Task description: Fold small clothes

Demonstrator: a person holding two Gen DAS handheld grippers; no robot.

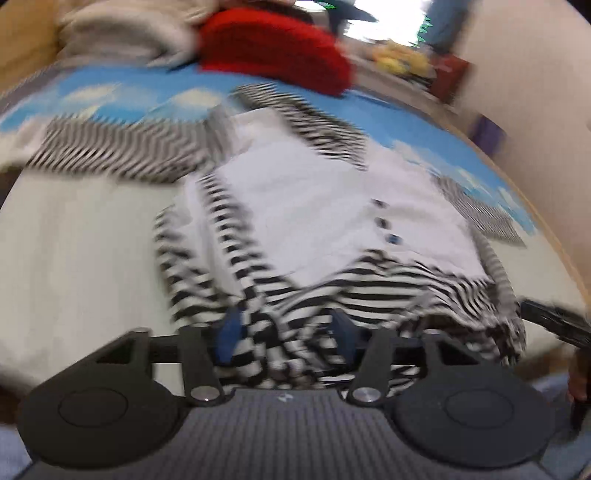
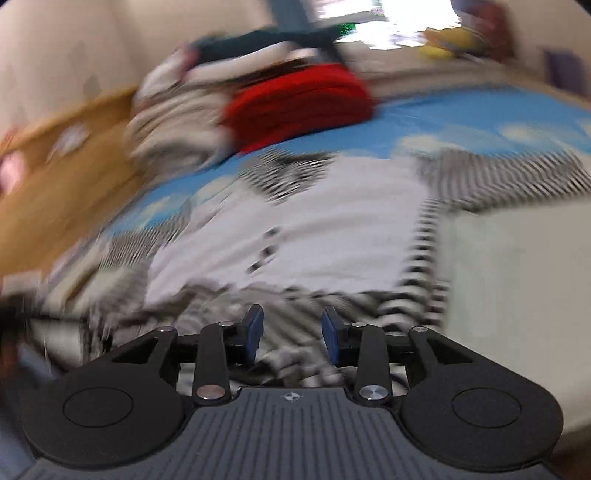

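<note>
A small white garment [image 1: 295,192] [image 2: 314,236] with black-and-white striped sleeves, a striped hem and a row of dark buttons lies spread on a bed cover printed with blue sky and clouds [image 1: 122,88]. Both views are blurred by motion. My left gripper [image 1: 286,332] sits at the garment's near striped hem, its blue pads wide apart and bunched striped cloth lying loosely between them. My right gripper [image 2: 291,332] hovers over the same hem further along, its pads apart with striped fabric below the gap and nothing pinched.
A red knitted item [image 1: 273,48] [image 2: 303,99] and a beige pile of clothes [image 1: 125,33] [image 2: 173,125] lie beyond the garment. A wooden bed edge [image 2: 55,177] runs along one side. Plain white sheet [image 1: 74,240] flanks the garment. A yellow object [image 1: 399,59] sits far back.
</note>
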